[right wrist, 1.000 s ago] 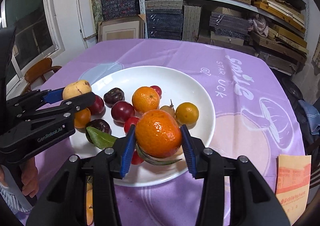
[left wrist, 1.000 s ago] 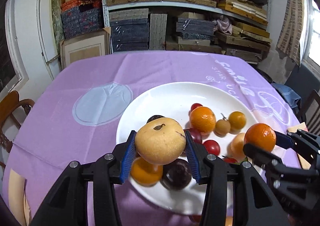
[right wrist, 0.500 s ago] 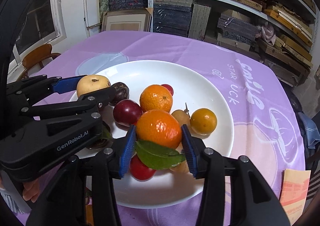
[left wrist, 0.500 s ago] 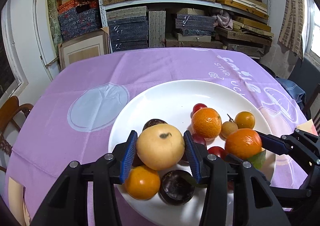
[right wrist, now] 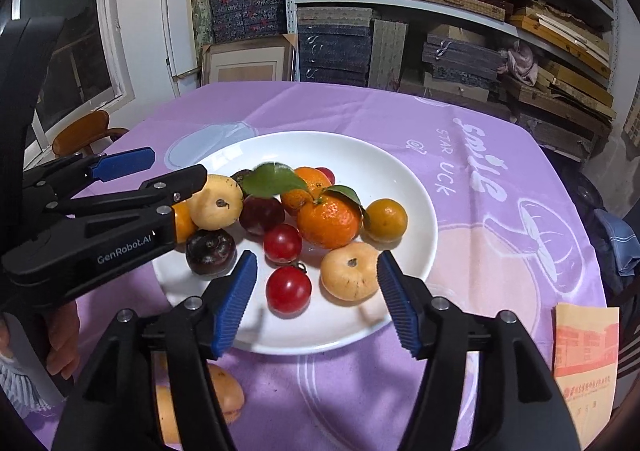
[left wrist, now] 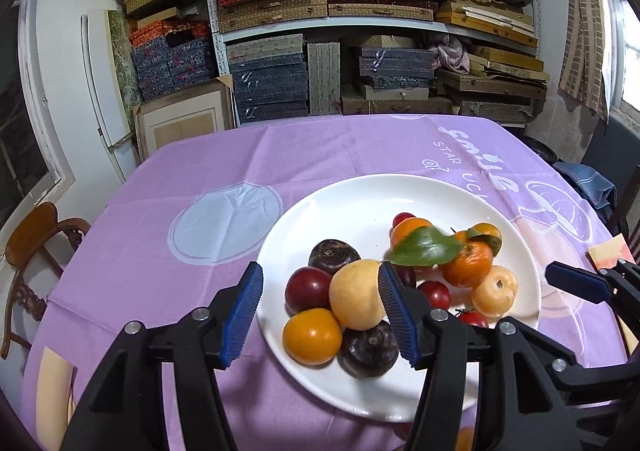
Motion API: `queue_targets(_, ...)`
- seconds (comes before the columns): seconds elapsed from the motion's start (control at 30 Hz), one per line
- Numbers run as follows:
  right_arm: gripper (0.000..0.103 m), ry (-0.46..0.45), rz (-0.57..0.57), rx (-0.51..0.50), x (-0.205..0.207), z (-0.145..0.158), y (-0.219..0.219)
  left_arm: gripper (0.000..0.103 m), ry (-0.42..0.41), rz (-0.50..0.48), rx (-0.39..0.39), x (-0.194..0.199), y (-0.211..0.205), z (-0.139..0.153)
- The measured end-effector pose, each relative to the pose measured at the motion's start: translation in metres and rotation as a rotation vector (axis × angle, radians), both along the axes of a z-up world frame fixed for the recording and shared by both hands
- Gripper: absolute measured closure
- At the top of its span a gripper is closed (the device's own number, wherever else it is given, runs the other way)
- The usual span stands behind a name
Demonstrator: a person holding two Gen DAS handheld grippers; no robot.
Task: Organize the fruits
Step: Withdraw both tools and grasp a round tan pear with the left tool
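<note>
A white plate (left wrist: pixel 352 195) (right wrist: pixel 404 171) on the purple tablecloth holds a pile of fruit. My left gripper (left wrist: pixel 320 313) (right wrist: pixel 152 175) is open. The yellow pear (left wrist: pixel 356 299) (right wrist: pixel 215 202) rests on the pile against its right finger. My right gripper (right wrist: pixel 316 299) is open above the plate's near side. The leafy orange (right wrist: pixel 329 219) (left wrist: pixel 466 261) lies in the pile beyond it. A red tomato (right wrist: pixel 288 289) and a pale yellow fruit (right wrist: pixel 350 271) lie between its fingers. Dark plums, small oranges and tomatoes lie around.
Orange fruit (right wrist: pixel 224 395) lies on the cloth in front of the plate, below my right gripper. A printed paper packet (right wrist: pixel 586 355) lies at the right. A wooden chair (left wrist: pixel 36 235) stands at the table's left. Shelves of boxes (left wrist: pixel 360 31) fill the far wall.
Both grippers have opened. The pear and the leafy orange have left the jaws and now rest on the pile. Both grippers have drawn back a little.
</note>
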State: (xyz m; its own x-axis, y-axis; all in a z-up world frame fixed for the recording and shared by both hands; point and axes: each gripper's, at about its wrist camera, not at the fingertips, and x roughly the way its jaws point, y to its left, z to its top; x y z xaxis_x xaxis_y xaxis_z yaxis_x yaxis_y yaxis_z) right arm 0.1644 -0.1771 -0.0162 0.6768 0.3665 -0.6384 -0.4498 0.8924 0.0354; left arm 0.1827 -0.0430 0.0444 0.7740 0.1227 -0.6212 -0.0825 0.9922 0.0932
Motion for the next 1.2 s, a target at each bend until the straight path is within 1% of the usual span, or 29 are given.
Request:
queue_targets(0.1,0.037,-0.004,-0.003,0.020,-0.018,0.002,-0.009,0.043,-0.005,0.005,0.002,-0.010,0.002,0.003)
queue_targets(0.2,0.032,-0.019,-0.008,0.040,-0.037,0.006,-0.018,0.042,-0.012,0.004,0.008,-0.023,0.003,0.005)
queue_targets(0.27,0.029,-0.032,-0.012,0.051,-0.051,0.007,-0.024,0.036,-0.020,0.007,0.020,-0.034,0.004,0.006)
queue_targets(0.3,0.028,-0.040,-0.016,0.055,-0.058,0.008,-0.027,0.030,-0.029,0.010,0.023,-0.042,0.005,0.006)
queue_targets(0.37,0.022,-0.055,-0.029,0.071,-0.072,0.008,-0.035,0.029,-0.038,0.008,0.024,-0.058,0.008,0.006)
queue_targets(0.47,0.018,-0.059,-0.054,0.109,-0.089,0.006,-0.051,0.029,-0.034,0.004,0.021,-0.083,0.012,0.004)
queue_targets(0.53,0.017,-0.060,-0.076,0.133,-0.095,0.003,-0.063,0.028,-0.031,0.002,0.011,-0.098,0.016,0.002)
queue_targets(0.57,0.015,-0.060,-0.089,0.151,-0.099,0.001,-0.069,0.027,-0.028,0.002,0.003,-0.107,0.018,0.000)
queue_targets(0.63,0.011,-0.047,-0.110,0.184,-0.102,-0.004,-0.079,0.019,-0.019,0.003,-0.015,-0.122,0.021,-0.003)
queue_targets(0.77,0.008,-0.014,-0.133,0.216,-0.100,-0.010,-0.091,0.018,0.003,-0.040,-0.038,-0.150,0.015,-0.011)
queue_targets(0.8,0.008,-0.008,-0.141,0.220,-0.100,-0.012,-0.094,0.015,0.014,-0.053,-0.040,-0.156,0.011,-0.014)
queue_targets(0.83,0.006,-0.001,-0.148,0.227,-0.099,-0.012,-0.096,0.011,0.025,-0.069,-0.040,-0.160,0.006,-0.018)
queue_targets(0.87,0.004,0.005,-0.155,0.238,-0.099,-0.013,-0.098,0.011,0.033,-0.086,-0.035,-0.163,0.001,-0.021)
queue_targets(0.93,0.004,0.017,-0.168,0.265,-0.097,-0.013,-0.103,0.011,0.043,-0.120,-0.007,-0.165,-0.011,-0.027)
queue_targets(1.03,0.004,0.031,-0.184,0.293,-0.095,-0.014,-0.109,0.011,0.049,-0.141,0.034,-0.162,-0.024,-0.033)
queue_targets(1.2,0.004,0.046,-0.197,0.328,-0.093,-0.014,-0.118,0.011,0.099,-0.184,0.016,-0.151,-0.037,-0.044)
